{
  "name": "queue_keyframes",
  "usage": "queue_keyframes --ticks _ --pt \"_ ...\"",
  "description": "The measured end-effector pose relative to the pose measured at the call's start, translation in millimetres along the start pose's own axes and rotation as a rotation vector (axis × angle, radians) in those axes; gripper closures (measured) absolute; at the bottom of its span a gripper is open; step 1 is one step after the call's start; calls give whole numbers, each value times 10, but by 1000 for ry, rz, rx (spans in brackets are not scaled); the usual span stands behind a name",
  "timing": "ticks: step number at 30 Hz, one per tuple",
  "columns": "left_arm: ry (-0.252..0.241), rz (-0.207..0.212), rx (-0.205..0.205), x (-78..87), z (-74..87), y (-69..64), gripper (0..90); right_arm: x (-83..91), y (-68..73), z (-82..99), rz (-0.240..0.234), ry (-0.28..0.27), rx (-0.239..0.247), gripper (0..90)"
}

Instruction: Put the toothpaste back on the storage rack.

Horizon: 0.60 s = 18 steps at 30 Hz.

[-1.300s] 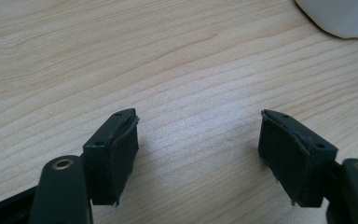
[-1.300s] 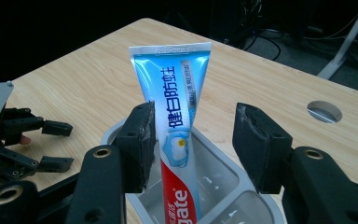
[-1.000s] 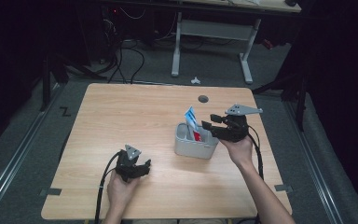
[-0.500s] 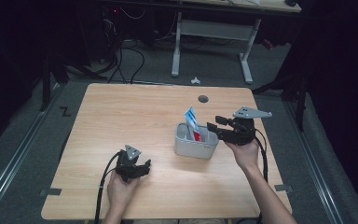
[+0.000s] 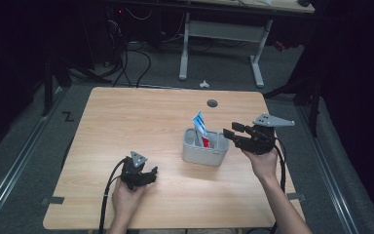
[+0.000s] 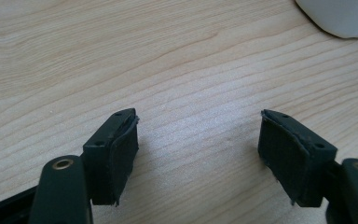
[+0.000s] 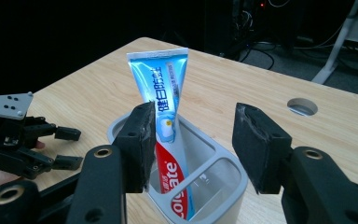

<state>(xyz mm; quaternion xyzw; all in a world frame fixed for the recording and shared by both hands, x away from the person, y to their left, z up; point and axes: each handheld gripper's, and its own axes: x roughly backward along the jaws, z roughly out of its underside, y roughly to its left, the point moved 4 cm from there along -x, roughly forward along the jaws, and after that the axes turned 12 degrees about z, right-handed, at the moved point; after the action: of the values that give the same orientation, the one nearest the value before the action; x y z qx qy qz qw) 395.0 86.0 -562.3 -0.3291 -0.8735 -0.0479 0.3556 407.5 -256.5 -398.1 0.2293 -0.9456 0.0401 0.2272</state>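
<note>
Jaws of the right gripper (image 7: 193, 140) stand parted, with nothing grasped; no pad is pressed on anything. Just beyond and slightly below them, a toothpaste tube (image 7: 165, 121) is seen upright, leaning a little, inside a grey holder (image 7: 223, 186), its crimped end sticking out above the rim. The tube overlaps the left pad in that view but appears untouched. Left gripper (image 6: 198, 149): jaws released, resting low over bare table (image 6: 121, 60), holder well ahead. Judged: tube is lodged in the holder, placement looks done; only a withdrawal seems left.
</note>
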Motion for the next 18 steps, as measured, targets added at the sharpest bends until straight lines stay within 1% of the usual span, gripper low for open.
queue_keyframes --ticks 6,13,18 --pt "0 0 1 0 0 0 291 89 -64 36 11 -7 -6 498" --pt "0 0 1 0 0 0 291 195 -200 116 24 -16 -44 500" --pt "0 0 1 0 0 0 291 237 -263 177 31 -14 -62 500"
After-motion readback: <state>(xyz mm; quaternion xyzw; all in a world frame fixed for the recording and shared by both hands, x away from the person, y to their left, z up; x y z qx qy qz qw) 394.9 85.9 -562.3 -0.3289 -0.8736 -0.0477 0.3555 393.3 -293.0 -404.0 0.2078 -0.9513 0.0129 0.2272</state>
